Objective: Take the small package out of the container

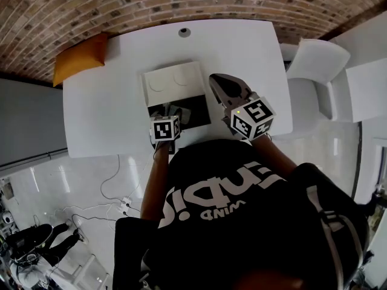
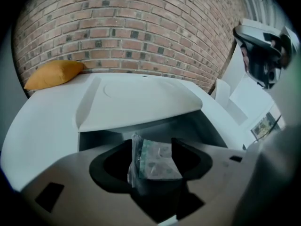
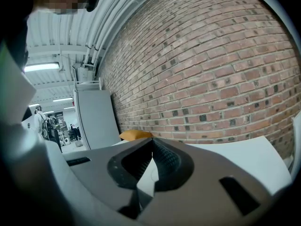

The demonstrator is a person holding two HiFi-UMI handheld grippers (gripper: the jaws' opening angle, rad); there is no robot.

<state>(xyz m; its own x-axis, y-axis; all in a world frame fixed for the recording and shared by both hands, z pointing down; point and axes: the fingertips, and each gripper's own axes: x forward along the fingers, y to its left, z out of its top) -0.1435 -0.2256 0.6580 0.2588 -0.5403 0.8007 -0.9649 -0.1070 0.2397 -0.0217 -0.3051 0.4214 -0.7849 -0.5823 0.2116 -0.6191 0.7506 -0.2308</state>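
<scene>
Base of small package hides behind left gripper inside dim container.

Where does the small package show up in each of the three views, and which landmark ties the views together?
Head view: the small package lies inside the dark open container, near the picture's centre.
Left gripper view: low centre, straight ahead of the camera, inside the container.
Right gripper view: not in it.
Shared landmark: the orange cushion, upper left, left, centre-left.
</scene>
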